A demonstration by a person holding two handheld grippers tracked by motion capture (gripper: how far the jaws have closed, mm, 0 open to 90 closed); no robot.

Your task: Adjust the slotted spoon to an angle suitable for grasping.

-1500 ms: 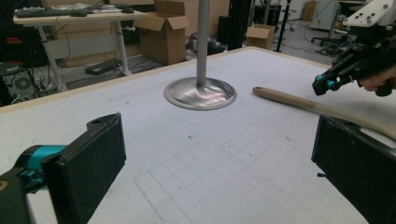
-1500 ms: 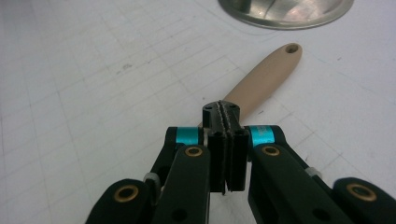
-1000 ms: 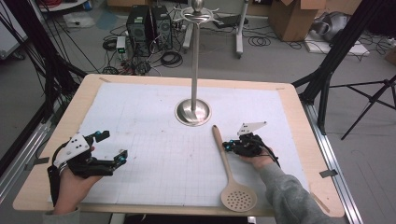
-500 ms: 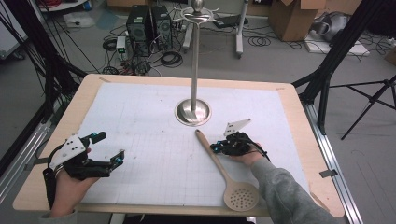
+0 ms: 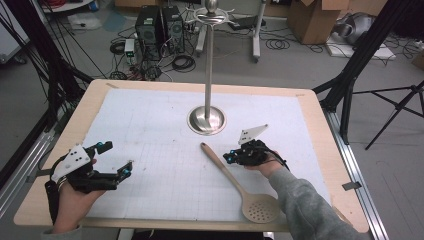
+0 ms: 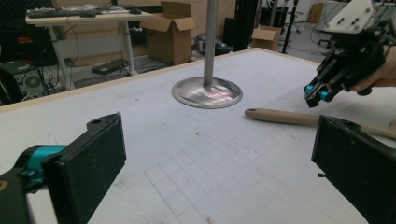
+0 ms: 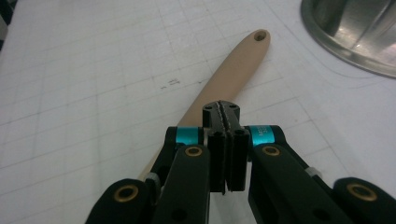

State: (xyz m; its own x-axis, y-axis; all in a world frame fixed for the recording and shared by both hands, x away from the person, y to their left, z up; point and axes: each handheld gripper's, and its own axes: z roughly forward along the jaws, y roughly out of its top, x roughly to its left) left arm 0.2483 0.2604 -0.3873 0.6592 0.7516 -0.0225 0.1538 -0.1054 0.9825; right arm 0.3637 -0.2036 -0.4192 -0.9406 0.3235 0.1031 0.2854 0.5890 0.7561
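While your left gripper sits lower left in the high view, jaws spread wide and empty, your right gripper hovers beside the wooden slotted spoon. Right gripper view: jaws pressed together, gripping nothing, above the spoon's handle.

Your wooden slotted spoon lies flat on the white gridded mat, just in front of the steel stand base and off to its right. Its rounded handle tip, pierced by a small hanging hole, sits nearest the base without touching it. From there the pale handle runs away from the base on a diagonal, ending in the round perforated bowl, which lies farthest from the base.
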